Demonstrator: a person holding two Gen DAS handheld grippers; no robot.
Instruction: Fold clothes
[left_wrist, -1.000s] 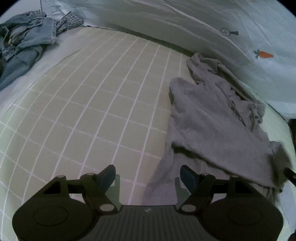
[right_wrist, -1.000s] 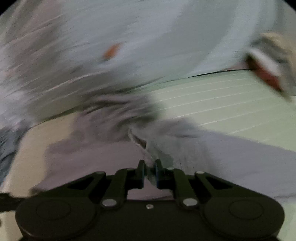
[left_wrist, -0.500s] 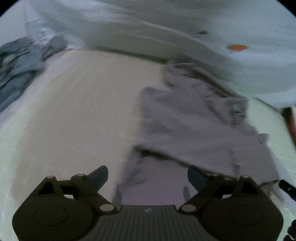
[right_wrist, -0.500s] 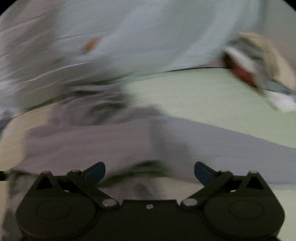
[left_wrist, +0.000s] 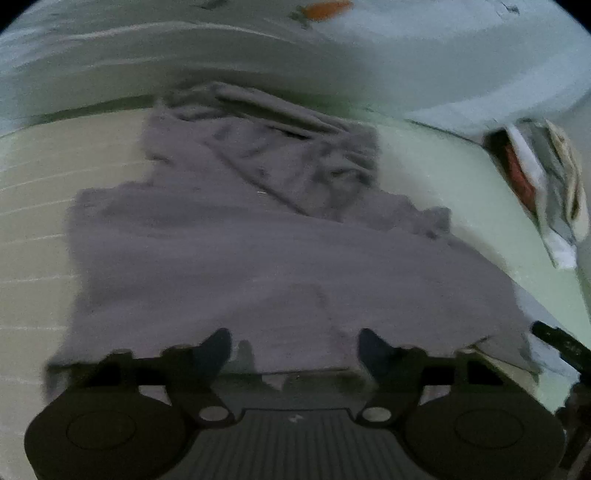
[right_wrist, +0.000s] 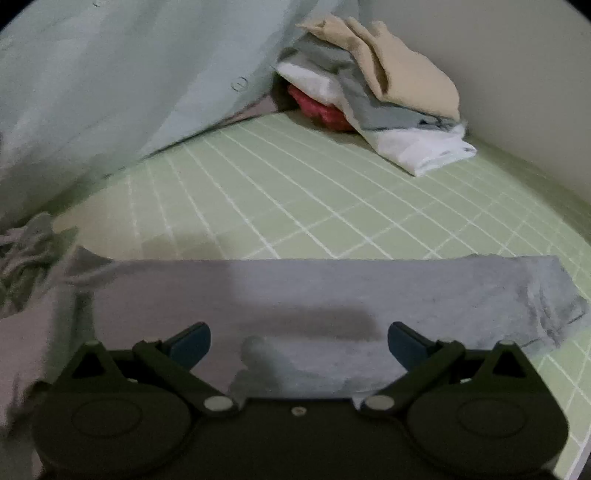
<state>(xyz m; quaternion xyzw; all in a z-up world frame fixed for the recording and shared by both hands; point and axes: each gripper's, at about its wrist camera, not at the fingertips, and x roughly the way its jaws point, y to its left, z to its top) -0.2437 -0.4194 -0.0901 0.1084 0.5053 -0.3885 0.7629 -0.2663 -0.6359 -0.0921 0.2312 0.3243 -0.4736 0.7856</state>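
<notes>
Grey garment (left_wrist: 258, 258) lies flat on the green grid sheet (right_wrist: 332, 192), directly under both grippers. Left gripper (left_wrist: 295, 350) has just been narrowing, nothing gripped; right gripper (right_wrist: 299, 339) spread wide, empty.

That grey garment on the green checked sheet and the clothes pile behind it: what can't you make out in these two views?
- Grey garment: left wrist view is motion-blurred; its near hem hides behind the left gripper.
- Its type: right wrist view shows one sleeve-like strip, the rest cut off at left.
- Stacked clothes pile: lower layers covered by the beige top piece.
- Right gripper: open, holding nothing.
</notes>
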